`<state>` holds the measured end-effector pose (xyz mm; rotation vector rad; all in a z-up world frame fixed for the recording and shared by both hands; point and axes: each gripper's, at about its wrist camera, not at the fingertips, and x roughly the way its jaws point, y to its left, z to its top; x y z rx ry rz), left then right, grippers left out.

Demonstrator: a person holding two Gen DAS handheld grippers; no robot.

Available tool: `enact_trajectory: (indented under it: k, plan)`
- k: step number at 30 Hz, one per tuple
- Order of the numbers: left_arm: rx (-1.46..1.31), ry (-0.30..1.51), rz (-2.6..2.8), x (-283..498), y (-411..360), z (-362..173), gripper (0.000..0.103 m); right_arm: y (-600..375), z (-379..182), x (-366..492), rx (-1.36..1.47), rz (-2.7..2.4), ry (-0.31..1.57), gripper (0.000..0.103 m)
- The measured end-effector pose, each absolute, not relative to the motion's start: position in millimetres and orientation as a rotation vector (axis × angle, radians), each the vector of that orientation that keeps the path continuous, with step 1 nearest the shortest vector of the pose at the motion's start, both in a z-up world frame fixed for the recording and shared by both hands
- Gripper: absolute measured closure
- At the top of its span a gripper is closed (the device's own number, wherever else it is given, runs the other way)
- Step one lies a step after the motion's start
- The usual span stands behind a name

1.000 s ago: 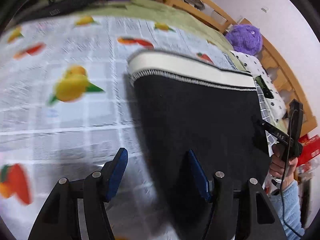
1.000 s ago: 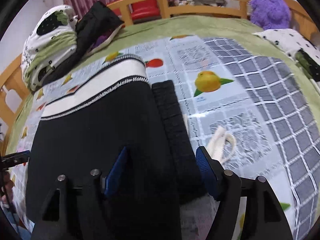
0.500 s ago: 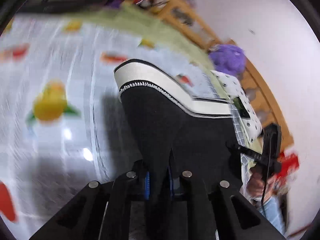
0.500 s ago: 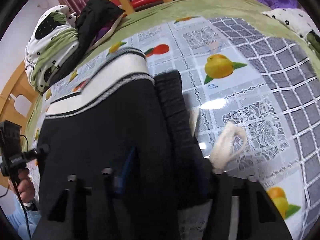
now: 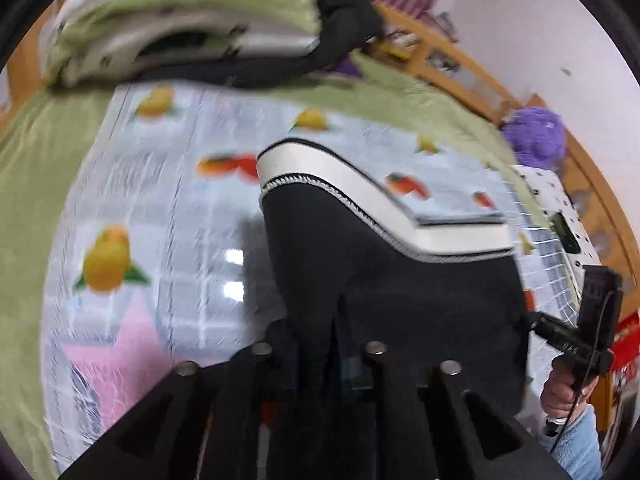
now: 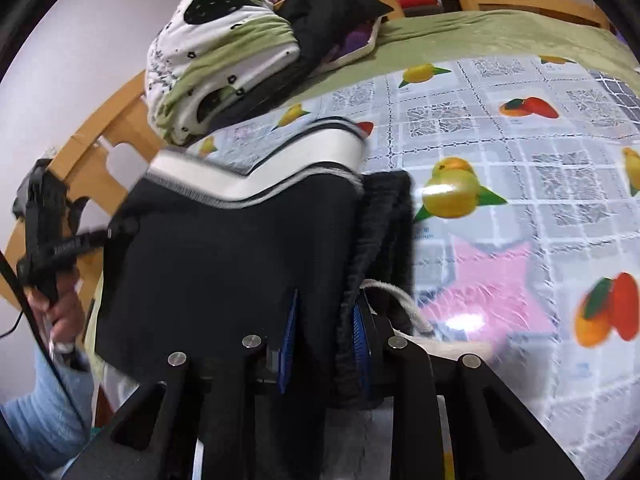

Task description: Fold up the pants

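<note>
The black pants with a white band are folded and lifted off the fruit-print tablecloth. My left gripper is shut on their near left edge. My right gripper is shut on the near right edge, by the ribbed black waistband and a cream drawstring. The pants hang between both grippers, the white band at the far end. The right gripper also shows in the left wrist view, the left gripper in the right wrist view.
A pile of green-and-white bedding and a dark garment lie at the far end of the bed. A wooden bed rail runs around it. A purple plush toy sits at the far right.
Both grippers closed on the near edge of the pants and lifted it. The pants rose off the cloth and both views swung towards the bedding pile.
</note>
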<state>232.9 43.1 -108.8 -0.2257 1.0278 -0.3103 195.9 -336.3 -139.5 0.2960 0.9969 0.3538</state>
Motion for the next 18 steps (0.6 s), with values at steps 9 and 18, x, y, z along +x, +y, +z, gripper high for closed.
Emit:
enact_trajectory:
  k: [9, 18]
  plan:
    - [-0.082, 1.030, -0.210, 218.2, 38.2, -140.6, 0.049, -323.6, -103.9, 193.5, 0.113, 0.275, 0.935, 0.066]
    - [-0.214, 1.046, -0.212, 202.5, 70.1, -132.2, 0.046, -296.1, -120.5, 259.3, 0.093, 0.194, 0.974, 0.064]
